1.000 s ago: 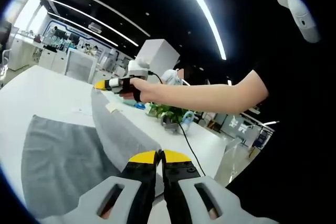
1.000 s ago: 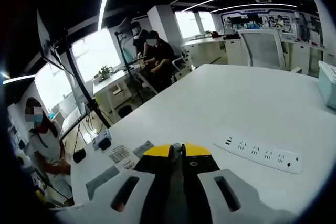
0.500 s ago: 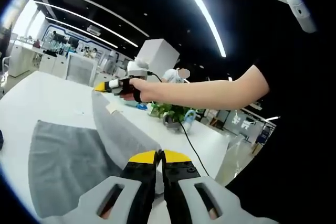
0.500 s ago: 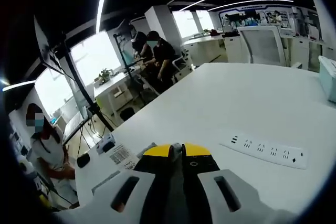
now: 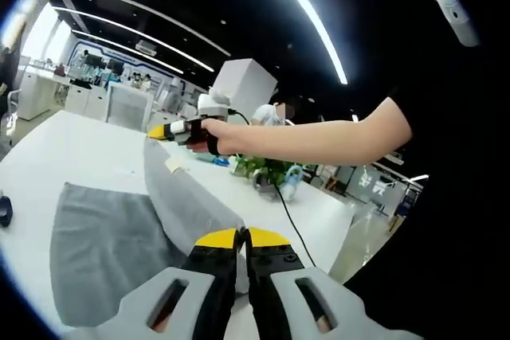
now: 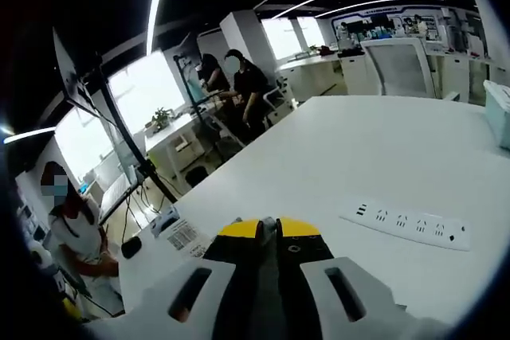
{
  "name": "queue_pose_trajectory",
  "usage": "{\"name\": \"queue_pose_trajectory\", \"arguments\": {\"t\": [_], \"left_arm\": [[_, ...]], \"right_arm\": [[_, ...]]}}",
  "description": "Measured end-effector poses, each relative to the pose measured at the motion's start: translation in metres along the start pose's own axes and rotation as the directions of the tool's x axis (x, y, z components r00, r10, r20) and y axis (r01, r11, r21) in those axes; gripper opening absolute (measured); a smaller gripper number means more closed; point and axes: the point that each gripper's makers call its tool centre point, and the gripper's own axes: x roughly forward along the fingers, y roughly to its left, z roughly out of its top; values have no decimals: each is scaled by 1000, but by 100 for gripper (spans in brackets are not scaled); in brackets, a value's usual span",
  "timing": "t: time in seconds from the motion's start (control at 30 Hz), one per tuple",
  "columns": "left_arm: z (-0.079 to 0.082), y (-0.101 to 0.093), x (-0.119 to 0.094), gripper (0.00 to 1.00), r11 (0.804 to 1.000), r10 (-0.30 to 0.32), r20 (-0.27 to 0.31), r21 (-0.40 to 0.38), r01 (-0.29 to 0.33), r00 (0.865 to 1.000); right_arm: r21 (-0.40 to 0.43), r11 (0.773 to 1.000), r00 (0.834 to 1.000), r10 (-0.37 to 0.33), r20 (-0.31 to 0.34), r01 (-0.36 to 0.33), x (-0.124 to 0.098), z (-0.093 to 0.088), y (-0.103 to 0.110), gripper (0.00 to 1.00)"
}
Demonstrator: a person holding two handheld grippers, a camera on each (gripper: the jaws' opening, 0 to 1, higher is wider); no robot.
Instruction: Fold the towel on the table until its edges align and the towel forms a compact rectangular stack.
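The left gripper (image 5: 243, 238) has its jaws pressed together on a corner of the grey towel (image 5: 111, 252). The right gripper (image 5: 162, 130), seen across the left gripper view at the end of the person's outstretched arm (image 5: 311, 139), pinches the far corner of the same lifted edge, jaws closed on the cloth; in its own view (image 6: 268, 228) a sliver of grey shows between the tips. The raised edge hangs taut between the two. If either pinch is shallow, the corner could slip out as the fold is carried over, and uneven travel would leave the edges skewed. The towel is plain grey with a small label, its lower part lying flat on the white table (image 5: 72, 149), near the power strip (image 6: 404, 223)
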Motion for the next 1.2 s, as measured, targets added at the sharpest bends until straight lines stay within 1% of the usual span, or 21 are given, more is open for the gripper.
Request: {"name": "queue_pose_trajectory", "arguments": {"t": [0.03, 0.07, 0.1, 0.13, 0.23, 0.33, 0.37, 0.4, 0.43, 0.47, 0.53, 0.6, 0.63, 0.7, 0.77, 0.83, 0.9, 0.97, 1.03, 1.1, 1.2], "left_arm": [[2, -1, 1, 3, 1000, 4, 6, -18, -4, 1000], [3, -1, 2, 3, 1000, 9, 7, -15, -9, 1000], [4, -2, 1, 3, 1000, 21, 15, 13, -21, 1000], [5, -2, 0, 3, 999, 26, 16, 20, -26, 1000], [6, 4, -3, 3, 999, 48, 21, 6, -48, 999], [10, 7, -6, 3, 998, 61, 52, -5, -61, 997], [9, 7, -7, 3, 998, 56, 55, -10, -55, 997], [6, 10, -6, 3, 998, 53, 56, -24, -52, 997], [3, 11, -6, 3, 998, 51, 45, -31, -50, 998], [-4, 14, -7, 3, 998, 63, 13, -25, -62, 998], [-7, 17, -11, 3, 996, 92, -8, 13, -92, 996], [-6, 18, -14, 3, 995, 96, 13, 11, -96, 995], [-4, 20, -17, 3, 995, 98, 33, -21, -98, 995], [-5, 24, -21, 3, 994, 105, 46, -47, -103, 993], [-5, 29, -26, 3, 992, 117, 52, -52, -114, 992], [-1, 33, -30, 3, 990, 129, 65, -58, -125, 990], [6, 36, -34, 3, 989, 141, 84, -55, -136, 986], [9, 40, -37, 3, 986, 160, 95, -53, -155, 983], [8, 42, -39, 3, 985, 171, 99, -54, -166, 980], [7, 44, -40, 3, 984, 176, 104, -59, -170, 979], [3, 47, -38, 3, 982, 178, 107, -85, -169, 978]], "right_arm": [[4, 1000, 1000, 1, 1, -1, -1, 1, -1, 4], [10, 1000, 1000, 1, 6, -1, -2, 3, -2, 4], [22, 1000, 1000, 6, 13, -6, -2, 4, -3, 4], [34, 999, 1000, 13, 18, -13, -2, 6, -3, 4], [30, 999, 1000, 16, 26, -17, 0, 5, 0, 4], [12, 1000, 1000, 24, 20, -24, 7, 2, -2, 4], [-1, 999, 999, 39, 16, -38, 11, 0, -1, 4], [-5, 999, 999, 39, 8, -39, 16, -4, -3, 4], [-5, 999, 999, 35, 1, -35, 19, -7, -3, 4], [-3, 999, 999, 36, 3, -36, 21, -10, -1, 4], [15, 999, 999, 50, 11, -50, 27, -11, 5, 4], [29, 998, 998, 53, 13, -54, 34, -12, 11, 4], [32, 998, 998, 56, 14, -56, 37, -12, 14, 4], [41, 997, 998, 57, 14, -58, 42, -12, 19, 4], [47, 997, 998, 64, 18, -65, 45, -9, 24, 4], [33, 997, 998, 67, 18, -67, 47, -7, 27, 4], [-14, 998, 998, 55, -4, -55, 49, -9, 28, 4], [-33, 998, 999, 50, -17, -51, 51, -8, 26, 4], [-22, 998, 998, 55, -14, -55, 52, -5, 24, 4], [-16, 998, 998, 62, -16, -62, 54, -5, 28, 4], [-56, 997, 997, 56, -47, -58, 60, -9, 31, 4]]}}
